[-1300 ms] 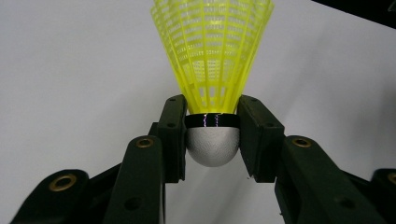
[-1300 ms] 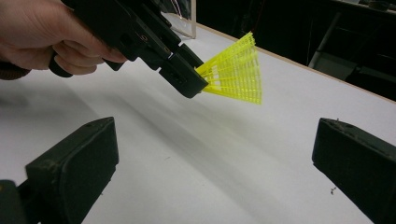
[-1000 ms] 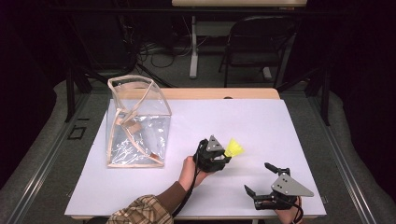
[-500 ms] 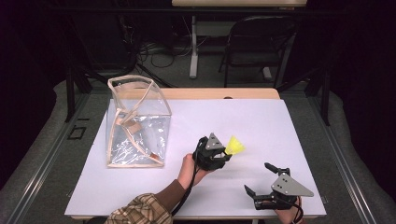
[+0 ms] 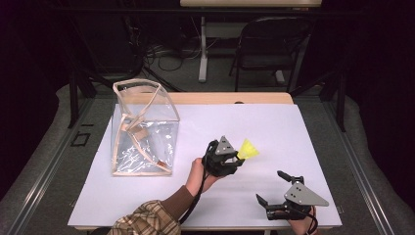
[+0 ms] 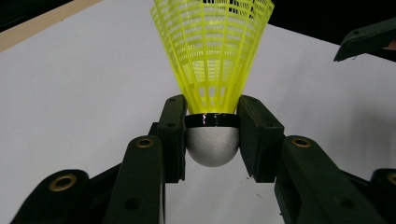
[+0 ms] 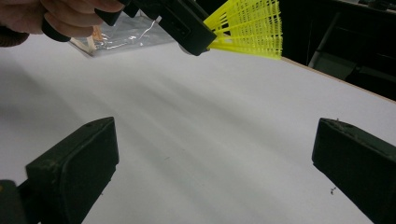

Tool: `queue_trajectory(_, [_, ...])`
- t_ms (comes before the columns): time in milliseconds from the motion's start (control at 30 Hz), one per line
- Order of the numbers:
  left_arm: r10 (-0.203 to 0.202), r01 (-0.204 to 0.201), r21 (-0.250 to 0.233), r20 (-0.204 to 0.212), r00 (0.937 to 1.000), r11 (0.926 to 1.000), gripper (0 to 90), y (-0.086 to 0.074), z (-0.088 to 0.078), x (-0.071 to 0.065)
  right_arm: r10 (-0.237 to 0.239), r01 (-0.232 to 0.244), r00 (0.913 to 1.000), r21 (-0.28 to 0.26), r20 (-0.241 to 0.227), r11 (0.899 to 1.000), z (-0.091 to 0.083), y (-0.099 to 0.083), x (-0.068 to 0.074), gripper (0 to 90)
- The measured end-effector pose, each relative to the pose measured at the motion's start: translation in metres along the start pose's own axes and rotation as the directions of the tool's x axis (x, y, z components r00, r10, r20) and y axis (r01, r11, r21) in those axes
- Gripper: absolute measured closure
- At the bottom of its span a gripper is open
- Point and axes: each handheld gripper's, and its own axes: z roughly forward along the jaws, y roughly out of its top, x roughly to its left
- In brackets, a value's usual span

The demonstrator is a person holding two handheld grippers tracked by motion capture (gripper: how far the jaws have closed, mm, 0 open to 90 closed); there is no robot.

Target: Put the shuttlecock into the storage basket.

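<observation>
- The left gripper (image 6: 212, 140) has its jaws closed on the yellow shuttlecock (image 6: 212, 60); the two pads press the sides of the grey rounded cork just under its black band, and the mesh skirt fans out ahead of the jaws.
- In the high view the left gripper (image 5: 230, 159) is lifted off the desk, around the middle of the white sheet (image 5: 293, 132) and a little toward its near edge, with the shuttlecock (image 5: 247, 149) pointing toward the right edge.
- The right gripper (image 5: 274, 188) rests by the near right corner, jaws spread wide with nothing between them; its own view shows bare sheet between the pads (image 7: 74, 168).
- The clear bag (image 5: 144, 129) stands open-topped near the left edge, well apart from the shuttlecock, and I judge it the likely place for it.
- Risk: the grip sits on a smooth, rounded cork, so a quick swing or a slight loosening could let it slip or pivot out.
- Risk: the bag's walls are soft and its straps cross the mouth; the skirt could snag or bounce back out if released too high.
</observation>
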Motion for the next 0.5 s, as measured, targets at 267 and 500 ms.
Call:
queue_trajectory(267, [0.019,-0.019,-0.016,-0.002,0.9998,0.9997,64.6,0.008,-0.007,0.0,0.0,0.0,1.0,0.0,0.0,1.0,0.0,0.0,0.0,0.2])
queue_trajectory(500, [0.031,-0.031,-0.03,-0.005,0.9995,0.9991,64.7,0.013,-0.012,-0.001,-0.001,0.001,1.0,0.003,0.004,1.0,0.0,0.0,0.0,0.5])
